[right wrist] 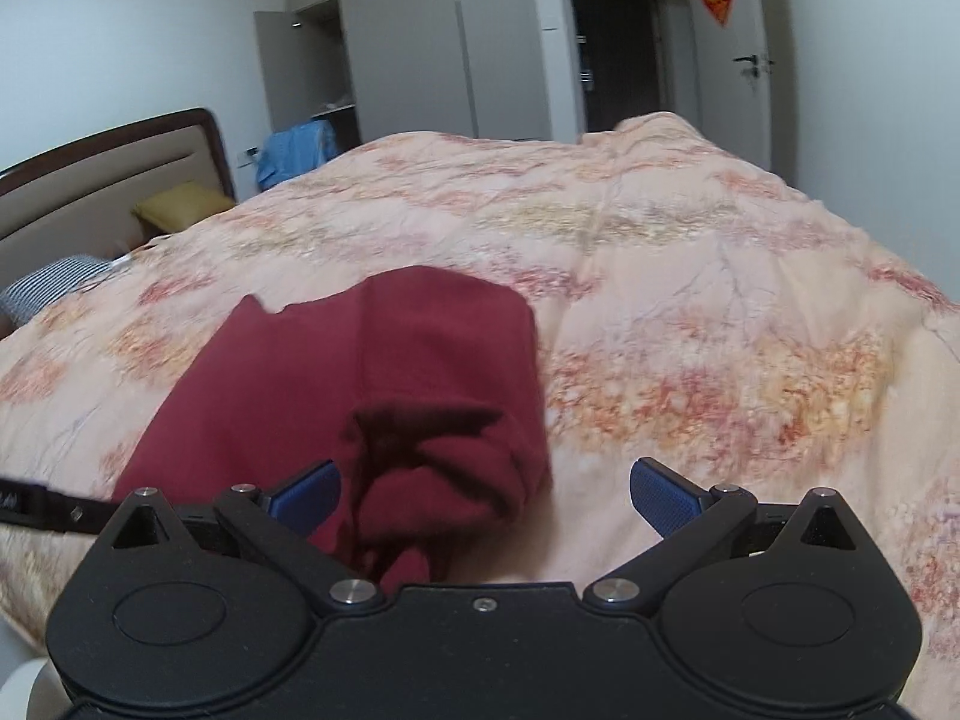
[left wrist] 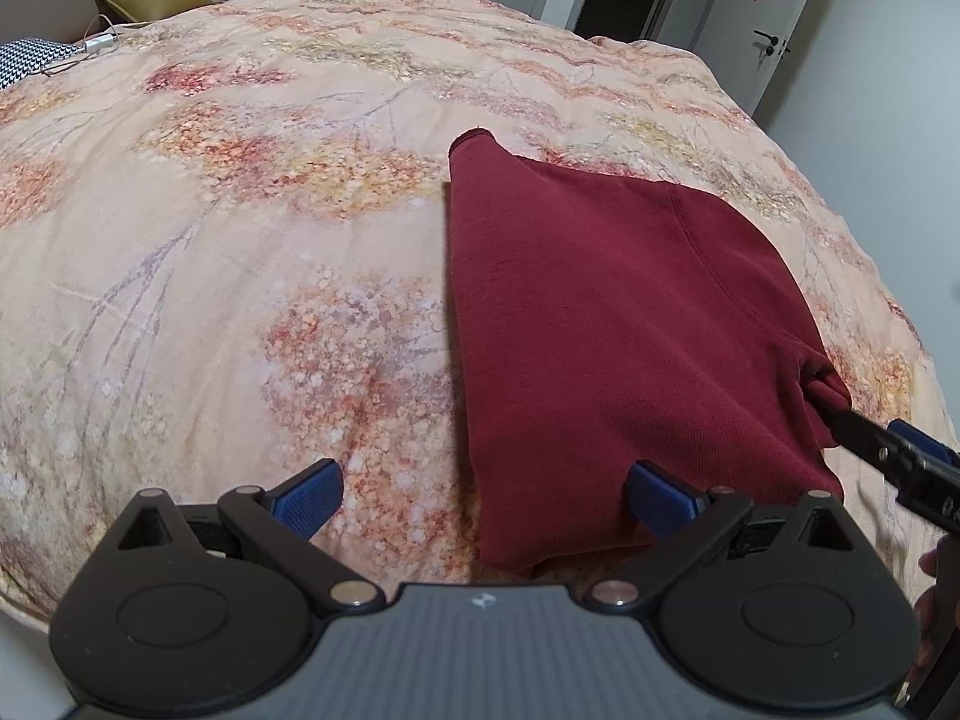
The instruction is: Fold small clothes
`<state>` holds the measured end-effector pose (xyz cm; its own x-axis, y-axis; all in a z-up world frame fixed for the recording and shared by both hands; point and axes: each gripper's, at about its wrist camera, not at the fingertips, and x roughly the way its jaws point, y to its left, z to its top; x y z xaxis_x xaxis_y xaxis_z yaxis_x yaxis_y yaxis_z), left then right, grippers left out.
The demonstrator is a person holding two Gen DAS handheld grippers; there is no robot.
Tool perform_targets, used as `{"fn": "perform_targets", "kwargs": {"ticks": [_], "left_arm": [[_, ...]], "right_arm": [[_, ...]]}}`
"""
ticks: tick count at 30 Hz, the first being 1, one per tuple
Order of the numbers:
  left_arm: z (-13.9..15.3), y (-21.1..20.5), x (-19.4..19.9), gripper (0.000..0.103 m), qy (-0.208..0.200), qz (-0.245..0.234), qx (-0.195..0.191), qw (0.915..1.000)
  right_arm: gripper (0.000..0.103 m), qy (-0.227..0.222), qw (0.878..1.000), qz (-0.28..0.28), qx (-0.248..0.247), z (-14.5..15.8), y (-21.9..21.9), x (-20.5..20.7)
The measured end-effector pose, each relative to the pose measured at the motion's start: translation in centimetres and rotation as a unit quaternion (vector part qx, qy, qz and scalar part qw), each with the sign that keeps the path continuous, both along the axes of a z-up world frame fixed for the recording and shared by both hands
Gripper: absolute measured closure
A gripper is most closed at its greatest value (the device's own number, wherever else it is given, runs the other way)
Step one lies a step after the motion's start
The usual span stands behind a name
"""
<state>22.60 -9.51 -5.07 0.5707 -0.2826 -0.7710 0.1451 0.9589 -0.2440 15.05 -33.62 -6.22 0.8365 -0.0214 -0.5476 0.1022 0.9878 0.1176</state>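
Note:
A dark red garment (left wrist: 606, 324) lies folded on the floral bedspread (left wrist: 240, 228). My left gripper (left wrist: 483, 495) is open and empty, low over the bed, with its right finger over the garment's near left corner. The right gripper shows at the right edge of the left wrist view (left wrist: 888, 450), touching the garment's bunched near right corner. In the right wrist view the garment (right wrist: 372, 372) lies ahead, its bunched near edge between the open fingers of my right gripper (right wrist: 483, 495), close to the left finger. No cloth is pinched.
The bedspread (right wrist: 690, 300) covers the whole bed. A yellow pillow (right wrist: 180, 204), a striped pillow (right wrist: 48, 288) and blue clothing (right wrist: 294, 150) lie by the headboard. A white cable (left wrist: 90, 45) lies near the pillows. Wardrobe and doors stand beyond the bed.

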Motion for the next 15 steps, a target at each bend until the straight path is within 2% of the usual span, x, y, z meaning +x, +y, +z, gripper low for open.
{"fn": "perform_targets", "kwargs": {"ticks": [6, 9, 15], "left_arm": [[-0.1, 0.0, 0.1, 0.000, 0.004, 0.000, 0.000, 1.0000], [-0.2, -0.1, 0.2, 0.000, 0.005, -0.001, 0.001, 1.0000], [-0.3, -0.2, 0.4, 0.000, 0.006, -0.003, 0.002, 1.0000]], "right_arm": [[0.001, 0.054, 0.998, -0.007, -0.014, -1.9, 0.2, 0.3], [0.001, 0.070, 0.997, -0.013, 0.007, -3.0, -0.3, -0.2], [0.001, 0.043, 0.999, -0.014, 0.021, -2.5, -1.2, -1.2]]}}
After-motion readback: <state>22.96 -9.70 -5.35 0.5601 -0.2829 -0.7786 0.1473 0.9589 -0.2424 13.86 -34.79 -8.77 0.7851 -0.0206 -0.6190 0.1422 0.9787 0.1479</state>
